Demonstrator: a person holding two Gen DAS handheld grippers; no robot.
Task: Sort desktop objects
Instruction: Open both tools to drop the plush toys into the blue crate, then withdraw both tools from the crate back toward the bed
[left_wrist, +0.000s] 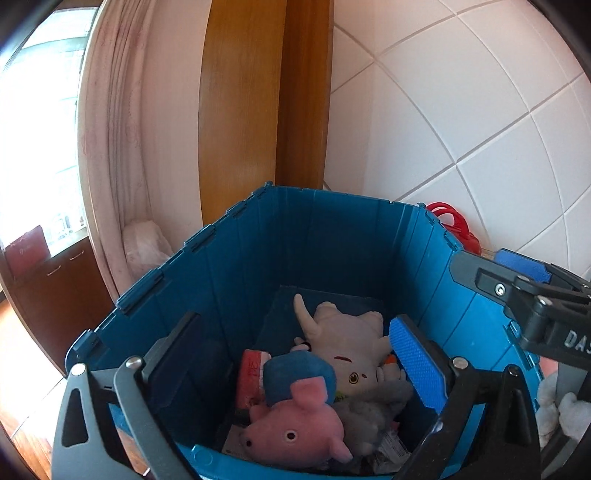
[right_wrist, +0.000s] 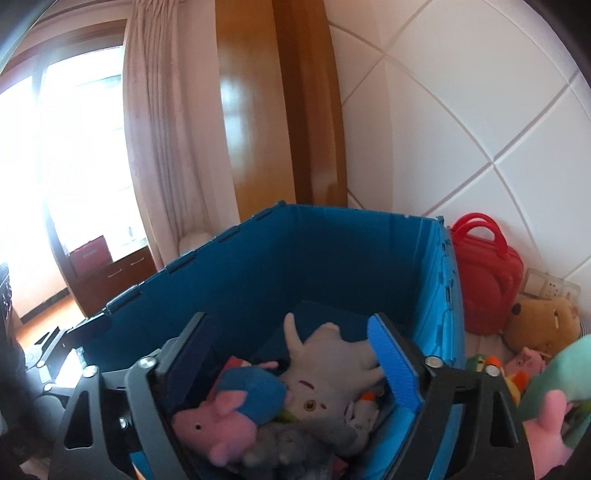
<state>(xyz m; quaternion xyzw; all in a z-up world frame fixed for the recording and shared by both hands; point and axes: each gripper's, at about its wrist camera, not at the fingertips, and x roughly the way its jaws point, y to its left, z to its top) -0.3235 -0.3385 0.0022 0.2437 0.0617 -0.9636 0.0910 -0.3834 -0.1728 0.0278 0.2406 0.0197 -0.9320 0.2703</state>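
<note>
While both claws hang over it, the blue crate (left_wrist: 258, 258) stands against the tiled wall (left_wrist: 461, 110), with a red bag (right_wrist: 484, 273) just beside its far right corner. Inside lies a heap of plush toys: a grey-white horned one (left_wrist: 347, 343) on its back, and nearer, touching it, a pink pig in a blue top (left_wrist: 295, 417). The left gripper (left_wrist: 299, 363) has its jaws spread wide with nothing between the pads. The right gripper (right_wrist: 295, 360) is likewise parted and empty.
</note>
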